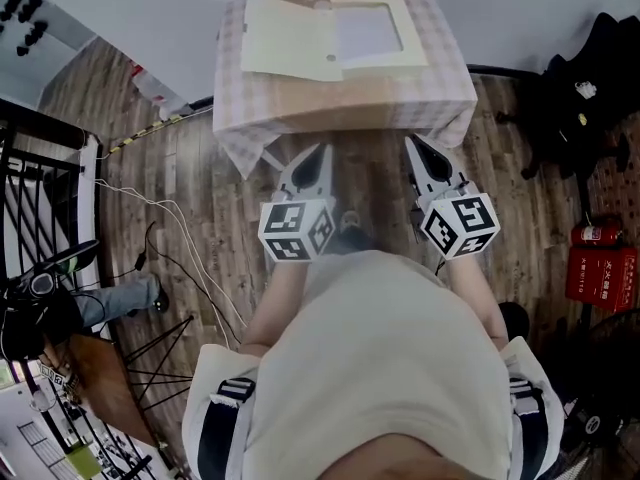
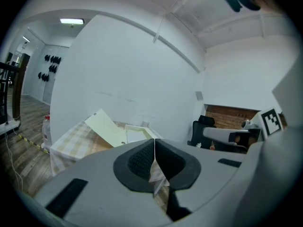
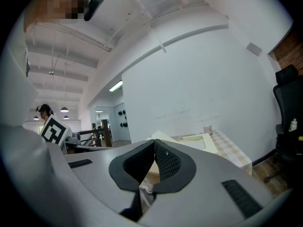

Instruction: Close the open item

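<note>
Two hand-held grippers sit low in the head view, the left hand-held gripper [image 1: 322, 154] and the right hand-held gripper [image 1: 411, 146], both pointing up the frame towards the tabletop [image 1: 300, 108] and both short of its near edge. Each one's own view shows its dark pads pressed together along a single seam with nothing pinched between them.

From the head view alone I get the layout. The tabletop, under a checked cloth, fills the top centre, with wooden floor [image 1: 220, 198] below it. White cables [image 1: 165, 218] trail at the left and a red fire extinguisher [image 1: 598, 234] lies at the right edge.

The left gripper view adds what the head view cannot: the side profile of the flat cream box [image 1: 335, 34], a black office chair [image 2: 201, 126] at centre right, and the marker cube [image 2: 271, 121] of the other gripper at the far right. The right gripper view gives the opposite side. The left gripper's marker cube [image 3: 54, 130] is at the left edge, a distant person [image 3: 45, 110] stands above it, and ceiling lights run across the top.

The box lies on the far half of the tabletop, at the top centre of the head view. It is open: its lid [image 1: 290, 36] is swung out to the left of the shallow tray [image 1: 372, 30], whose inside is pale white. In the left gripper view the lid stands at a slant rather than flat.
</note>
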The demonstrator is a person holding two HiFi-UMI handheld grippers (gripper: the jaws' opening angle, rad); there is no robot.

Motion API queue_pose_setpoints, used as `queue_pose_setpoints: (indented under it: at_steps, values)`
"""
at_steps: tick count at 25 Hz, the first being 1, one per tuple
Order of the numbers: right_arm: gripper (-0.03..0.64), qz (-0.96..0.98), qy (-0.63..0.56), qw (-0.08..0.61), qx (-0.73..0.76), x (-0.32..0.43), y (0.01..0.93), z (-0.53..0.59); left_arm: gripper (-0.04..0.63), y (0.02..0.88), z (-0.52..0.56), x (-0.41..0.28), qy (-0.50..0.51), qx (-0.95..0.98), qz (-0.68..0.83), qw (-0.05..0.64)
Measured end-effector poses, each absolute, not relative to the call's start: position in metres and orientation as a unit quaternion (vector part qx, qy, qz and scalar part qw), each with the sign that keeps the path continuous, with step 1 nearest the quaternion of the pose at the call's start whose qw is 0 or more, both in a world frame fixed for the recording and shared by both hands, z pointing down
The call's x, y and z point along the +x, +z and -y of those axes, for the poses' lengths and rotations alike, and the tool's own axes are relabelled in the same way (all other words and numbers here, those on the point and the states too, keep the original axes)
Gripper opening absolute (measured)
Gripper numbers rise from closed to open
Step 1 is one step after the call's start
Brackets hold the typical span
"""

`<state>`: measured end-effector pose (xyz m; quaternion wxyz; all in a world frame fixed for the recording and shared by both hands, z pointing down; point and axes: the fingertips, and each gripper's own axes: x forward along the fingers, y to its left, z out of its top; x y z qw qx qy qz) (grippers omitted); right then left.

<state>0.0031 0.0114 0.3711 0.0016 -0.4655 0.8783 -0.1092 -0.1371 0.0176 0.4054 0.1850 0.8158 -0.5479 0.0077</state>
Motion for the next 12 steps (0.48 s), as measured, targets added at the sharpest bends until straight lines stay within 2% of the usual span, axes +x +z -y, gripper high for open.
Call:
queue_pose_setpoints:
  at_steps: [12]
  values:
    - [0.001, -0.876, -0.102, -0.016, -0.472, -0.035, 0.374, 0.063, 0.006, 0.435, 0.073, -0.205, 0.03, 0.799, 0.566, 0.202]
